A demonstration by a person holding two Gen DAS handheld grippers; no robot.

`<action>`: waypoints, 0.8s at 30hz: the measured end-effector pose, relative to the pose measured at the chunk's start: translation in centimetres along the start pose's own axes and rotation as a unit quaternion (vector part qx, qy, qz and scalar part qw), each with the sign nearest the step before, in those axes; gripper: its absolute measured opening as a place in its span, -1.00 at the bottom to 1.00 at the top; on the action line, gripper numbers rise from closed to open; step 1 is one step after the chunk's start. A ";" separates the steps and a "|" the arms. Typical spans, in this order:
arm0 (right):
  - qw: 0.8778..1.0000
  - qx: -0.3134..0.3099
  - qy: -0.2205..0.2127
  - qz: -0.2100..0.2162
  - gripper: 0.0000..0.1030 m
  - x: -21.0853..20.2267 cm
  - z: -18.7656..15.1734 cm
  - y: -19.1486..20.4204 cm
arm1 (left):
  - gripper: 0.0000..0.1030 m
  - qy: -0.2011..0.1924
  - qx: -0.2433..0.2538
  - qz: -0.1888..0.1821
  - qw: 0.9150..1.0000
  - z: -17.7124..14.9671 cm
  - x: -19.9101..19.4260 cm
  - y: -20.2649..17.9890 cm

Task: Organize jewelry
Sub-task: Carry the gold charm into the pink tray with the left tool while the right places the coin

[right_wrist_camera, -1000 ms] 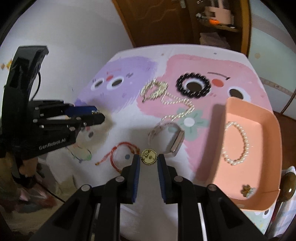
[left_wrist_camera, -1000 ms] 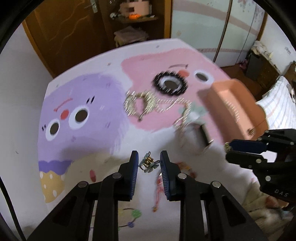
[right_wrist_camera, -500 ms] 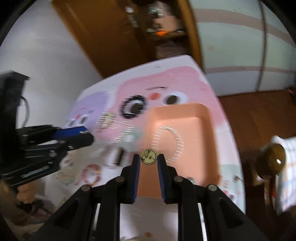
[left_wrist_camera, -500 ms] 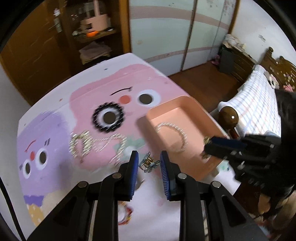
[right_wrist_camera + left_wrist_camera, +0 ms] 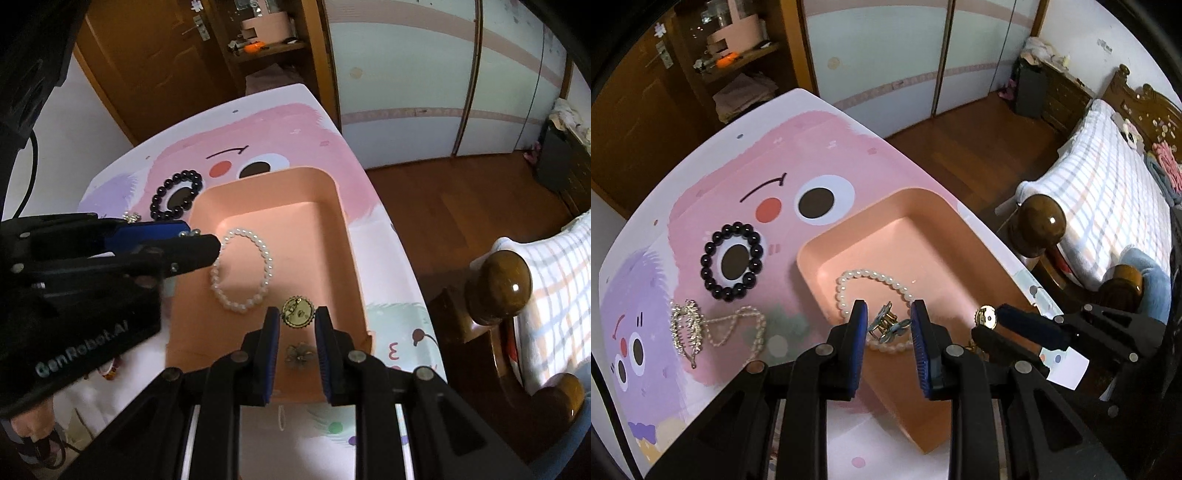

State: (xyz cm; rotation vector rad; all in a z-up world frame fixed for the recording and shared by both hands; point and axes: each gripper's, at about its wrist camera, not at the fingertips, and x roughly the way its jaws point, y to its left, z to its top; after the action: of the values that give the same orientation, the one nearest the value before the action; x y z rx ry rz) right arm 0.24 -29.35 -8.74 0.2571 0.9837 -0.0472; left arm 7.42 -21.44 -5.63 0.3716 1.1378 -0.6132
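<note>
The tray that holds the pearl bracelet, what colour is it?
The tray is plain peach-orange, without pattern. It shows best in the right wrist view, with the pearl bracelet inside.

The cartoon-printed table carries a peach tray at four o'clock, black bead bracelet at nine, pearl-and-silver necklace at eight.

Tray matt plastic (perhaps); pearl bracelet glossy.

1. I see a wooden floor running beyond the worktop.
2. Pale sliding wardrobe doors with a pink stripe line the far wall.
3. A dark wooden door stands beside a cluttered shelf.
4. A bed with checked bedding and round wooden posts sits right.
</note>
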 end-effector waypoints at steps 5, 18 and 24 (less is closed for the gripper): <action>1.000 -0.004 -0.008 -0.016 -0.61 -0.2 -0.1 0.1 | -0.57 0.010 -0.003 -0.004 1.000 -0.3 0.6 -0.1; 1.000 0.003 -0.005 -0.017 -0.61 -0.1 0.0 0.3 | -0.05 0.007 -0.026 -0.007 1.000 -1.5 -0.3 1.0; 1.000 -0.001 -0.009 -0.019 -0.61 -0.3 -0.1 0.7 | 0.18 -0.015 -0.037 0.003 0.999 -2.5 -2.2 1.8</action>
State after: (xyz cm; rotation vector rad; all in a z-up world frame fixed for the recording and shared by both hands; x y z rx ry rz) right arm 0.07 -28.71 -8.39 0.2356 0.9713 -0.0820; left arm 6.10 -18.00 -4.66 0.3017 1.1269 -0.5672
